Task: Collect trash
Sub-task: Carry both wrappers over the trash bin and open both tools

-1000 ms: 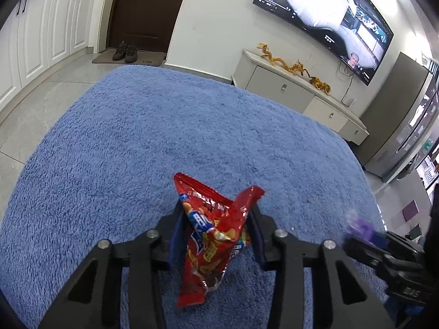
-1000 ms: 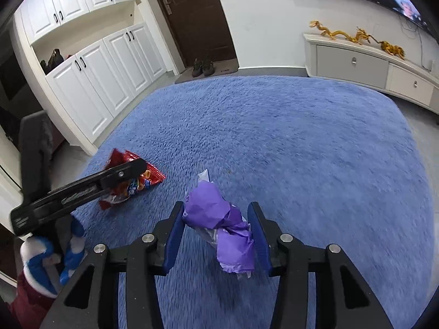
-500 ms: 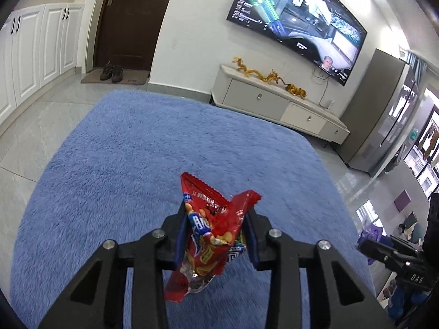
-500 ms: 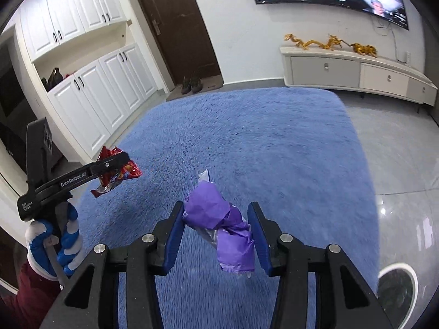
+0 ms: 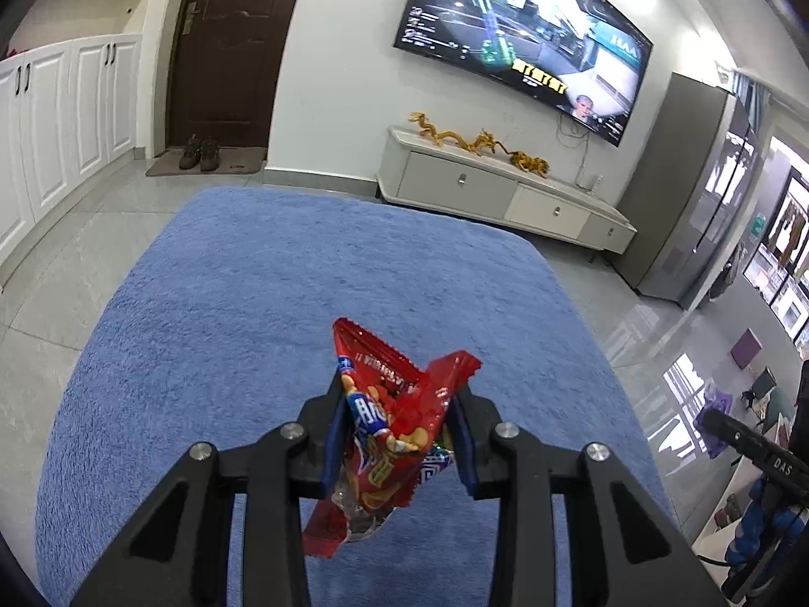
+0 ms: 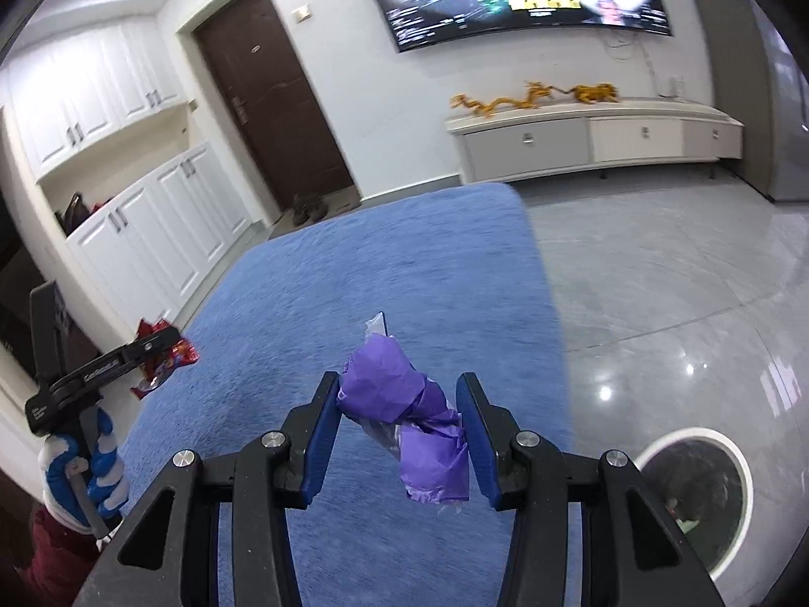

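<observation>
Living room w/ a blue rug [image 5: 313, 283] on grey tile floor [image 6: 672, 273], TV [image 5: 526, 35] on the far wall above a low white cabinet [image 5: 495, 192], dark door [image 5: 227, 45] at the back. Both hands have come up and away from the rug vs. a sec ago: more of the room shows in both views, and the rug's right edge plus bare tile are in the right-hand view. New in that view: a round white-rimmed bin [image 6: 692, 495] on the tile at lower right, dark inside, off the rug's near right corner.

Left gripper [image 5: 399, 435] is clamped on a red snack bag [image 5: 384, 425], crumpled, hanging clear above the rug; jaws closed in a little further early in that sec. Right gripper [image 6: 399, 435] pinches a purple wrapper [image 6: 409, 415], twisted, also off the rug, grip unchanged.

Meaning: pickup looks done for both bits; carry phase now. The bin is prob. the drop spot, right hand nearest. No other litter seen on the rug.
</observation>
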Tool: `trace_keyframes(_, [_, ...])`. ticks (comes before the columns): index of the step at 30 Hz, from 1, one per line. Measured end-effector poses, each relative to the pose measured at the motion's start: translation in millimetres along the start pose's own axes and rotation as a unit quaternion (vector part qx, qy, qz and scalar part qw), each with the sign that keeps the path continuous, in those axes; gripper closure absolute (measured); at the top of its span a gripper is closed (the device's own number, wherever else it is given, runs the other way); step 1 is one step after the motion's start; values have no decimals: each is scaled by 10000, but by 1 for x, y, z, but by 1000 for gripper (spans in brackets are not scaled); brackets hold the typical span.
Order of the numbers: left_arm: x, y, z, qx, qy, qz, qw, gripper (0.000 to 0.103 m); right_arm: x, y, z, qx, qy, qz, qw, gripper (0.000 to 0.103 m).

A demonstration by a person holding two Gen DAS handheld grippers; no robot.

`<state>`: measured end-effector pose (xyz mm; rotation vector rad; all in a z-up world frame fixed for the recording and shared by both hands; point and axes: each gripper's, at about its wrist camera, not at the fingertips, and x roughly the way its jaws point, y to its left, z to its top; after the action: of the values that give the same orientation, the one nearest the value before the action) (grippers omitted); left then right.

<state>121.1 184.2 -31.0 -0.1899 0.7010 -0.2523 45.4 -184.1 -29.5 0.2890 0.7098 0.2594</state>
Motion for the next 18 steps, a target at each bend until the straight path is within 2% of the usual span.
trace_keyframes(9, [2, -72, 6, 431, 83, -352, 9984, 70, -49, -64, -17, 557, -408, -478, 9965, 59])
trace_keyframes(13, [15, -119, 4, 730, 291, -558, 9953, 70, -66, -98, -30, 823, -507, -834, 9918, 59])
trace_keyframes(18, [42, -193, -5, 1157, 684, -951, 9864, 70, -77, -148, -50, 1335, -518, -1085, 9837, 59])
